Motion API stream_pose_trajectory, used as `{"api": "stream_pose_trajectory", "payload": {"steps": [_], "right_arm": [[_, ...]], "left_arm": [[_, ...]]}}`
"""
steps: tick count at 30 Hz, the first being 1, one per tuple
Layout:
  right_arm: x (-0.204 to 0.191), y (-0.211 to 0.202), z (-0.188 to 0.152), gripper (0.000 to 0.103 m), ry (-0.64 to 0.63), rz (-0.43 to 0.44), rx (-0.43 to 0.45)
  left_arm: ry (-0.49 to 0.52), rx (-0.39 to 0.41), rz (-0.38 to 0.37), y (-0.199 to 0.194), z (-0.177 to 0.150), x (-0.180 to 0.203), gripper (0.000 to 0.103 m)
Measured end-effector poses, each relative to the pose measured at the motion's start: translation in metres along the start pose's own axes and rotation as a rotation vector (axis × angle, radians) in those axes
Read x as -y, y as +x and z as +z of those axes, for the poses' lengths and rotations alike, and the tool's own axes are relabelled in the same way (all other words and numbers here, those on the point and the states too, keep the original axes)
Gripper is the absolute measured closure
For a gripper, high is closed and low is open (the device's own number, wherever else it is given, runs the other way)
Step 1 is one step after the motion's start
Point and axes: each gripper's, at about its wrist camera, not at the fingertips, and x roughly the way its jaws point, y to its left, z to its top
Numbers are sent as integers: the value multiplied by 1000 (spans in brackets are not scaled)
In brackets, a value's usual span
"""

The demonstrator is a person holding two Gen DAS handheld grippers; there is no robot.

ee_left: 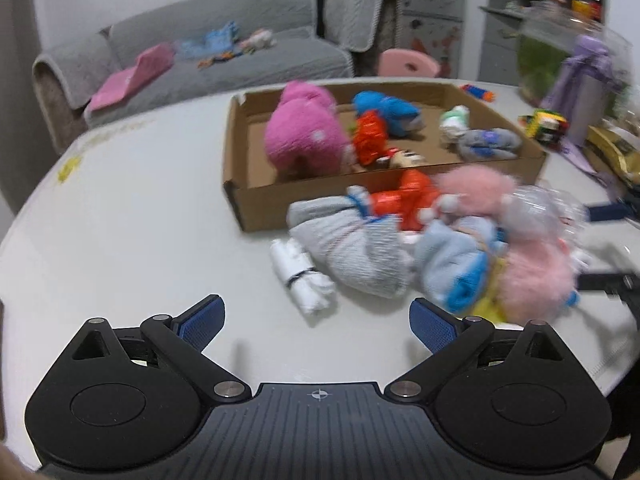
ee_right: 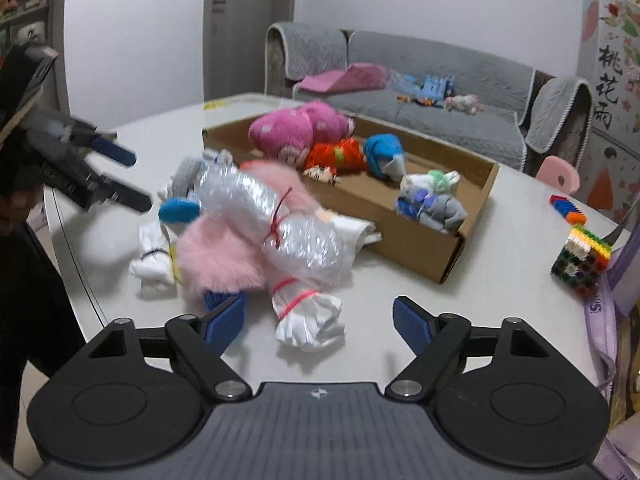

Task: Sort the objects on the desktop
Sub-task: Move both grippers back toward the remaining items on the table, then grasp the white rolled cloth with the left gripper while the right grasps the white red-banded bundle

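Note:
A shallow cardboard box (ee_left: pixel 256 204) (ee_right: pixel 416 236) on the white table holds a magenta plush (ee_left: pixel 304 132) (ee_right: pixel 288 128), a red item, a blue item and small rolled cloths. In front of it lies a loose pile: grey socks (ee_left: pixel 352 248), pink fluffy items (ee_left: pixel 536 280) (ee_right: pixel 224 256), a bubble-wrap bundle (ee_right: pixel 280 208), a white roll (ee_left: pixel 300 276) and a white tied bag (ee_right: pixel 308 316). My left gripper (ee_left: pixel 316 322) is open and empty, just short of the white roll. My right gripper (ee_right: pixel 320 326) is open, its fingers either side of the white tied bag. The left gripper also shows in the right wrist view (ee_right: pixel 132 178).
Colourful block toys (ee_right: pixel 580 256) and purple cloth lie at the table's right side. A glass jar (ee_left: pixel 560 52) and a purple bottle stand at the far right. A grey sofa (ee_left: pixel 200 48) with toys and a pink chair (ee_left: pixel 404 62) stand beyond the table.

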Motion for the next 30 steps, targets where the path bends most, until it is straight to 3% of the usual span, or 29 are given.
{"api": "stream_pose_trajectory", "payload": {"steps": [7,8,10,12,17,26,30], "right_arm": [[-4,9,-7,35,-39,21,-31],[-1,10,-7,38,-33,26,-28],[5,11,-7,56,5,62,-28],[8,11,-9,63,26,87,-28],[4,9,-11,64,12,90,-28],[6,1,-15,64,26,75,-33],[9,-1,-17,64,34,63,-32]], "left_arm": [[-77,-57,58,22,10,-23,4],[-86,-61,77,24,10,-25,4],[-105,-69,100,26,9,-30,4],[-120,-74,126,25,7,-35,4],[-134,-70,178,21,3,-41,4],[-22,-52,119,34,17,-18,4],[-55,-65,81,45,21,-24,5]]}}
